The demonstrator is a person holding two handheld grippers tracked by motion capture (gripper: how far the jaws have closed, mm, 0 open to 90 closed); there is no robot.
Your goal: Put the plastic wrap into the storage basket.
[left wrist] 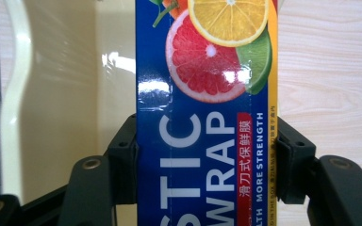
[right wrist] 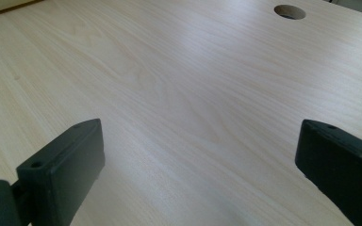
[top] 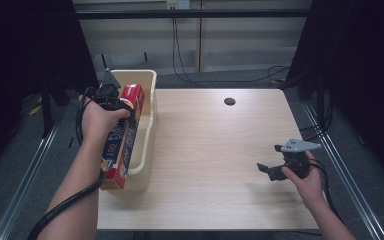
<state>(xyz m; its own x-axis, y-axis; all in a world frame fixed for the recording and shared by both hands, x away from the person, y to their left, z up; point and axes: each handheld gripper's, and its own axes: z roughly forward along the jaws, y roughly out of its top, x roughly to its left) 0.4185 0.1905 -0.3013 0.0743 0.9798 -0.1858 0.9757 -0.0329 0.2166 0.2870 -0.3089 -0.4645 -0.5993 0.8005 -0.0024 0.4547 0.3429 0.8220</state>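
Black jaws of the left gripper [left wrist: 202, 160] were clamped on the wrap box [left wrist: 202, 117], one pad on each long side face, so the grip ran across its narrow width; in the high view the left gripper [top: 111, 97] sat at the box's far end, held in the left hand [top: 97, 122], and the box [top: 124, 137] ran long from far to near, its near end lower and closer to the person; its far part hung over the bin [top: 147, 100], a cream tub at the far left of the table [top: 215, 160], while the near end reached past the bin's near wall toward the table's near left corner; whether that end touched wood I could not tell; the coming move, I judged, turned on this: the box lay along the bin's own long axis and just inside its left rim, so lowering it in called for bringing the near end level and inward; the bin walls stood close on both sides, leaving little slack; the right gripper [top: 270, 170] stood well apart at the near right, jaws spread with nothing between them, bare wood ahead in the right gripper view; the left hand was plainly the nearer; open table lay from the bin rightward, with a round hole [top: 229, 101] at the far side.
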